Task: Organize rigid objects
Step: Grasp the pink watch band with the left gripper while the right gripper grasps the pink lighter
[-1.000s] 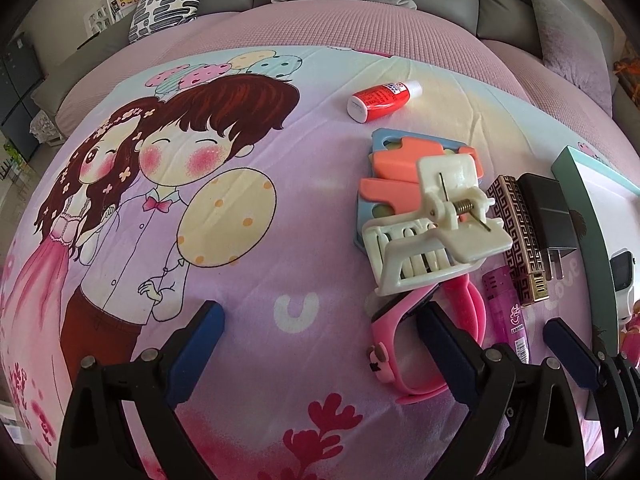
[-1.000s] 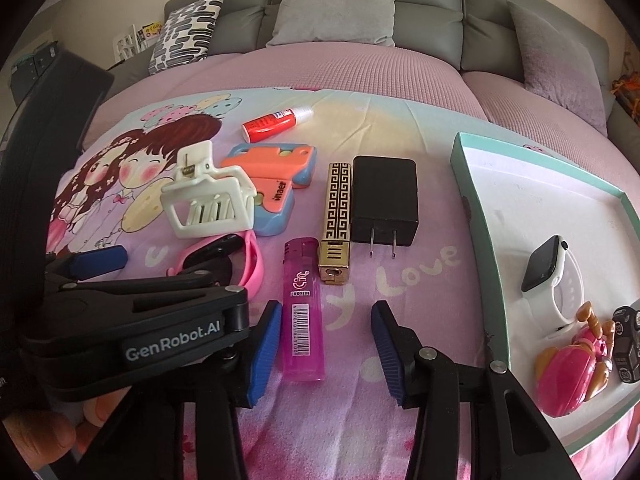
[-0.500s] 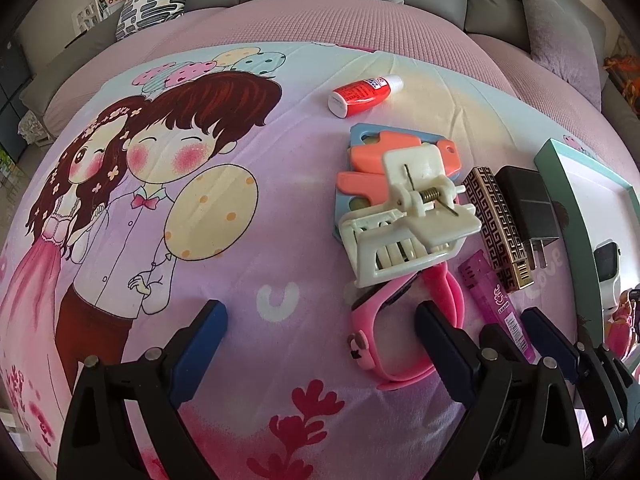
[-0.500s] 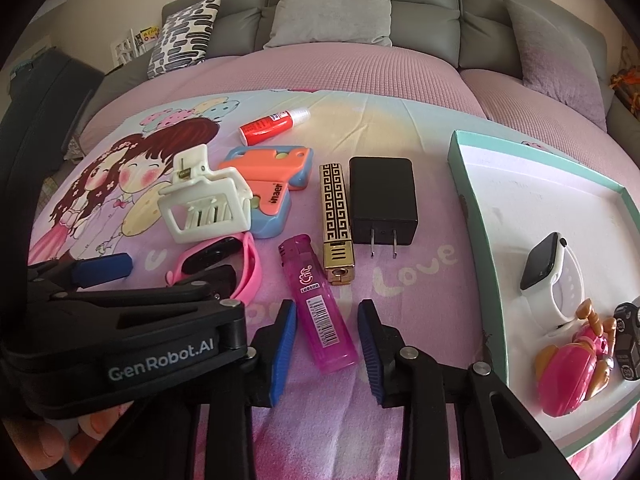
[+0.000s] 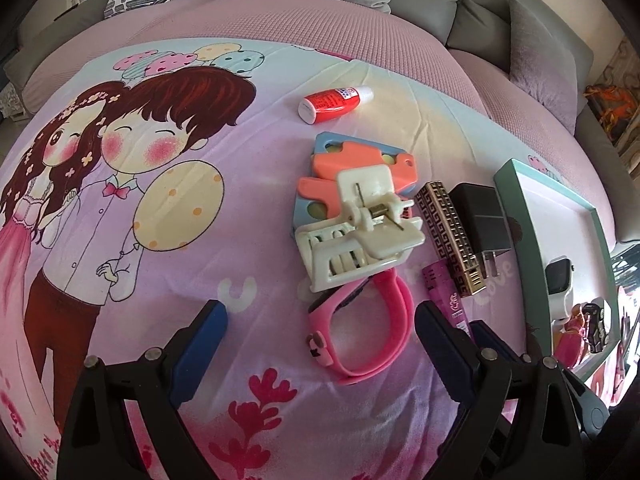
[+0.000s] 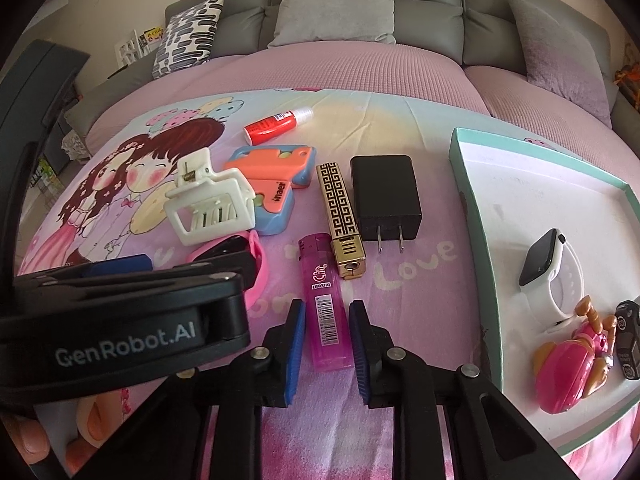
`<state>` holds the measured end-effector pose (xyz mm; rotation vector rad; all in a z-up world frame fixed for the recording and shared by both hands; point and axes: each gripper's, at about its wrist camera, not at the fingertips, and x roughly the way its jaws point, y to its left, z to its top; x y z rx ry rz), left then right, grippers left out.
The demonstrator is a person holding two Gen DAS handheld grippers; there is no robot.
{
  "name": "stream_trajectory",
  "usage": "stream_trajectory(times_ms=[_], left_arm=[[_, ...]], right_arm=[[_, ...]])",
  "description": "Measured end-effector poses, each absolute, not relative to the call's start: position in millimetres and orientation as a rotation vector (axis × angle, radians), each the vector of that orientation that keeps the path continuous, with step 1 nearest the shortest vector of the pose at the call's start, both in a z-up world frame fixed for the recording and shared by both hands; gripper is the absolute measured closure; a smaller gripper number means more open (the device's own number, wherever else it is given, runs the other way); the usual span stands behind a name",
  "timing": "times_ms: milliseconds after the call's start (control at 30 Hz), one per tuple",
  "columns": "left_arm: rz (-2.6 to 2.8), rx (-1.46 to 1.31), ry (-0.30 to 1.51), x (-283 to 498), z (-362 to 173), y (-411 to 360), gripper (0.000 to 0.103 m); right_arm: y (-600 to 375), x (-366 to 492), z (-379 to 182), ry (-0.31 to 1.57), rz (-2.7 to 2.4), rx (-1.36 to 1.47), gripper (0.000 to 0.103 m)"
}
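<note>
**Jaws closing around the pink lighter**

Claw first: the right gripper has narrowed sharply from a second ago, when its blue pads stood well apart on either side of the pink lighter. Now the jaws are closing, with the lighter's lower half between them, and each pad sits just beside a long edge. A thin sliver of bedspread seems to show on both sides, so I judge the pads are not yet pressing. The lighter has also swung from a slant half a second back to lie straight along the fingers, which suggests the pick is lined up and a grasp is near.

From the claw, the lighter runs toward twelve o'clock. Beyond its cap, at about one o'clock, lie the gold patterned lighter and the black charger plug. At three o'clock sits the teal-rimmed tray, already holding a white smartwatch and a pink toy crab; it looks like the likely destination.

The left gripper hangs wide open at nine o'clock, empty. The pink watch band lies between its pads, untouched, with the white hair claw clip just past it.
</note>
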<state>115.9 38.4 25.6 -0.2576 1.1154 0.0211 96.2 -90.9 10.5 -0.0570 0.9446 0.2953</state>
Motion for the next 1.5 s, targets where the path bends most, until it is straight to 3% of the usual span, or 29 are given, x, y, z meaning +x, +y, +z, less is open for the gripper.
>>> stream_trajectory(times_ms=[567, 767, 833, 1500], left_arm=[[0.034, -0.106, 1.135, 125.0, 14.8, 2.8, 0.008], [0.019, -0.101, 1.119, 123.4, 18.8, 3.3, 0.033], [-0.009, -0.109, 1.107, 123.3, 21.1, 2.6, 0.046], [-0.102, -0.184, 1.009, 107.0, 56.3, 4.0, 0.047]], right_arm=[[-95.7, 97.3, 9.1, 0.956, 0.285, -0.041, 0.079], [-95.8, 97.4, 9.3, 0.958, 0.285, -0.039, 0.079], [-95.9, 97.6, 9.4, 0.959, 0.286, -0.038, 0.079], [-103.1, 89.1, 33.3, 0.875, 0.301, -0.009, 0.083]])
